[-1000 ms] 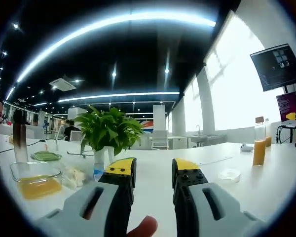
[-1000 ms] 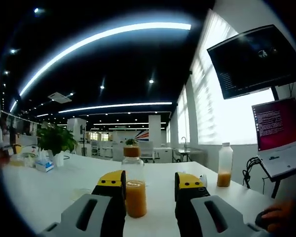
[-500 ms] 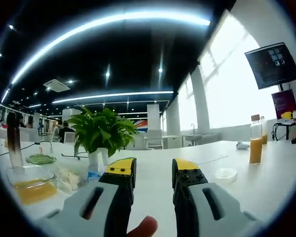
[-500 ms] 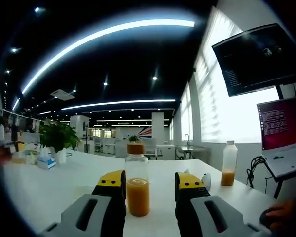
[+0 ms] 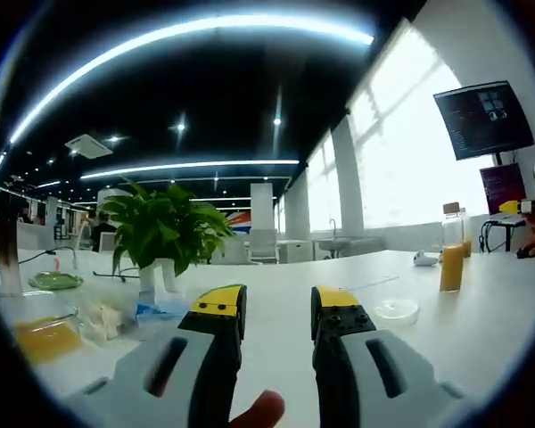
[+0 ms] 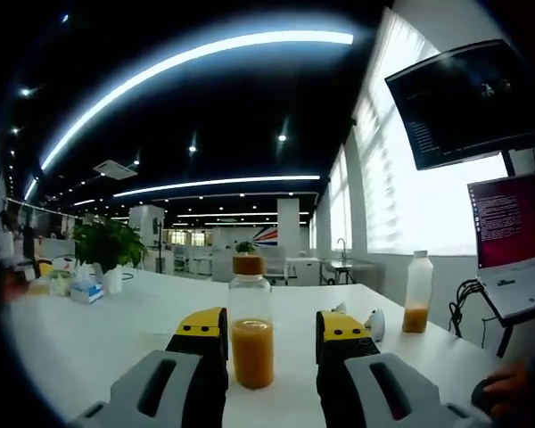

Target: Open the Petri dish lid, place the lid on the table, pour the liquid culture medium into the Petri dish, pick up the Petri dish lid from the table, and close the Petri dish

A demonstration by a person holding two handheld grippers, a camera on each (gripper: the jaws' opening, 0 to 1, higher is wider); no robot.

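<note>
In the left gripper view a clear Petri dish (image 5: 397, 309) with its lid on lies on the white table (image 5: 276, 276), ahead and to the right of my left gripper (image 5: 276, 303). That gripper is open and holds nothing. A bottle of orange liquid medium (image 5: 451, 259) stands farther right. In the right gripper view the same kind of bottle (image 6: 251, 332), with a brown cap, stands upright just ahead of my right gripper (image 6: 271, 326), in line with the gap between its jaws. The right gripper is open and apart from the glass.
A potted green plant (image 5: 160, 230) and a glass container of orange liquid (image 5: 43, 337) stand at the left. A second bottle (image 6: 417, 301), a laptop (image 6: 508, 245) and a wall monitor (image 6: 464, 98) are on the right. A person's hand (image 6: 499, 392) rests low right.
The left camera has swung, so the plant, dish and bottle sit further left in its view. The right gripper has come a little closer to the capped bottle. Both grippers stay open.
</note>
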